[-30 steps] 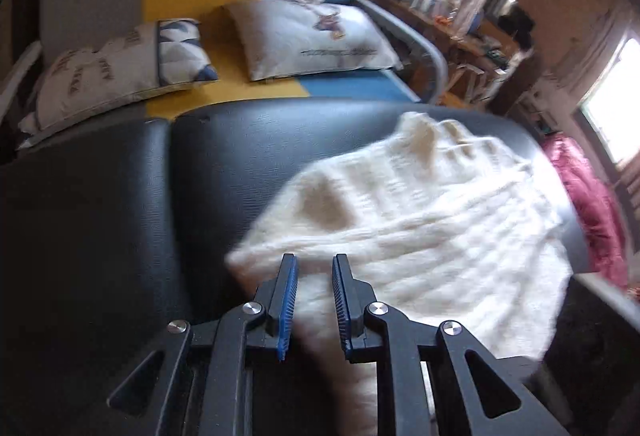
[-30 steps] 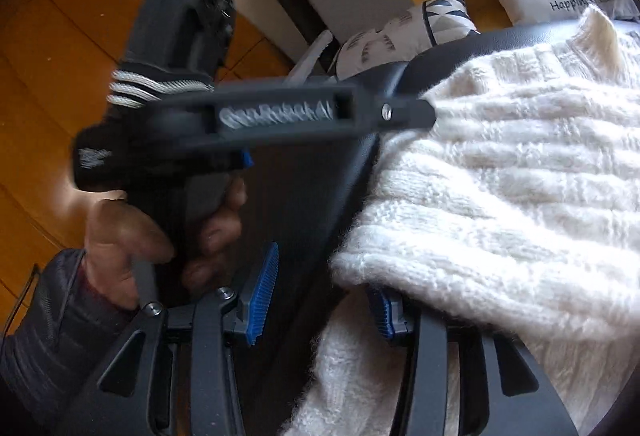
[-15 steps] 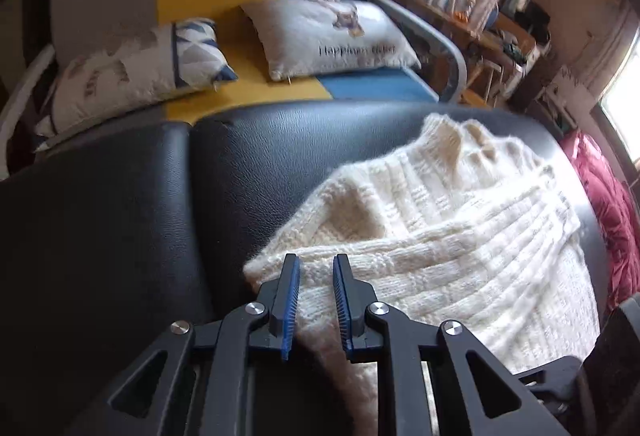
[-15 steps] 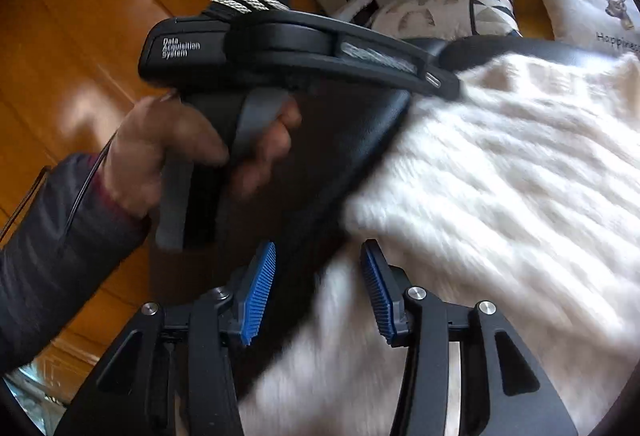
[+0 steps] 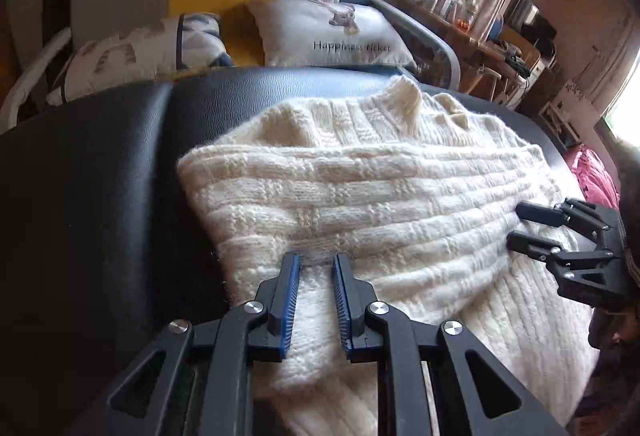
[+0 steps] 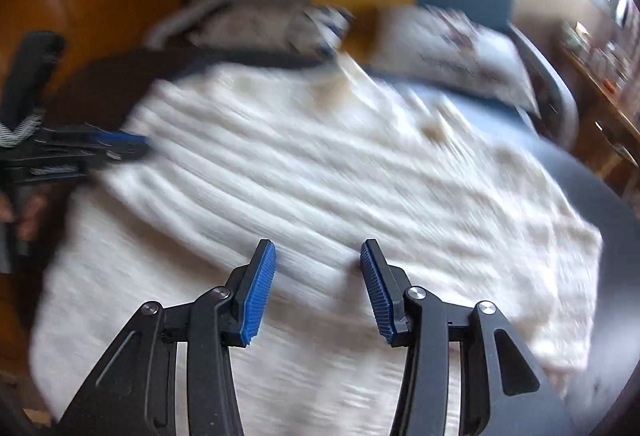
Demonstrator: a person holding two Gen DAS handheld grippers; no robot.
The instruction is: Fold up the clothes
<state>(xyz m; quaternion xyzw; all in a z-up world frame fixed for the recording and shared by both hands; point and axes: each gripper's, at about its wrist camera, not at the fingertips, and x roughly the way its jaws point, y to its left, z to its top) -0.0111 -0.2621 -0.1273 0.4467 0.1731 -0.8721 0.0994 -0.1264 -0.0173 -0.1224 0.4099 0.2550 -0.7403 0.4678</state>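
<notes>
- The left gripper (image 5: 314, 264) is parted narrowly, empty, over the sweater's near-left edge.
- The right gripper (image 6: 318, 256) is spread wide, holding nothing.
- The cream sweater (image 5: 360, 195) lies folded on the black cushion (image 5: 100, 175).

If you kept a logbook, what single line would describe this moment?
fold clothes | cream knit sweater folded over on black seat | left gripper open at fold edge | right gripper open above sweater
</notes>
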